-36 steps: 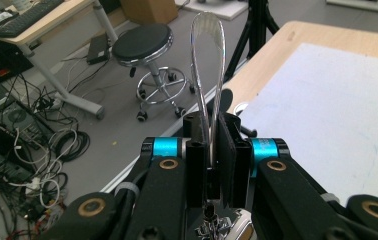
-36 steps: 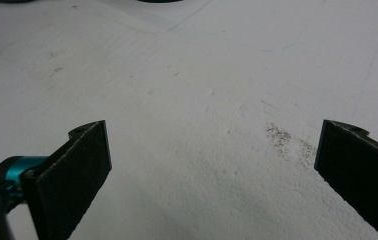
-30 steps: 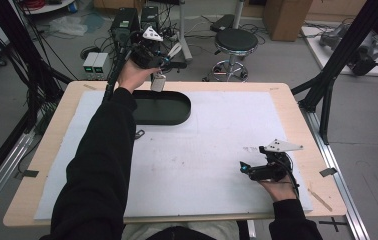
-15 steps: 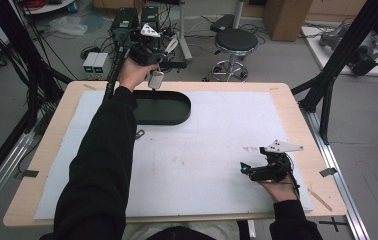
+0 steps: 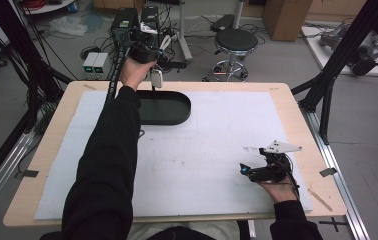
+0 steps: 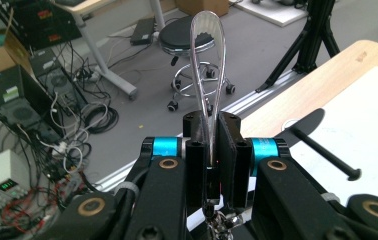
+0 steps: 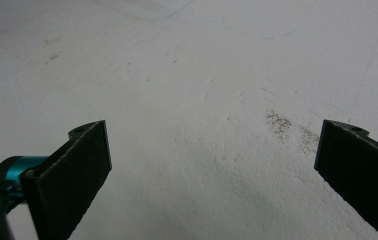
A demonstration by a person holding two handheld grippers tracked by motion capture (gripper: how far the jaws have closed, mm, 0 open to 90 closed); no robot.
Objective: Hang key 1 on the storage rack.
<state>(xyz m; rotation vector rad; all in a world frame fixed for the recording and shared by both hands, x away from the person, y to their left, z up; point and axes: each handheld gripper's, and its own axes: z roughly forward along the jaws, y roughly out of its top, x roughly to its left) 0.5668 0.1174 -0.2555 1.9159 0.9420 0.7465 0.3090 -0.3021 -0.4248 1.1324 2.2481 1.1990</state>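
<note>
- Clearly, the left gripper point(image 6: 209, 150) clamps a metal spoon point(image 6: 208, 60) by its thin handle, above the far rim of the dark tray point(image 5: 164, 107).
- Stiff, light and slick, it likely twists unless pinched mid-handle.
- The right gripper point(image 7: 212, 165) stands wide open, holding nothing, well apart from the tray.

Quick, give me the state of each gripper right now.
Left gripper: shut on the metal spoon, held above the table's far edge.
Right gripper: open, fingers wide, nothing between them.

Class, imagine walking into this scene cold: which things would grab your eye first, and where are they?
The left gripper, raised past the table's far edge, is shut on a shiny metal spoon that sticks up from its jaws. Below it a dark oval tray lies on the white mat. The right gripper hangs open over bare mat near the front right.
</note>
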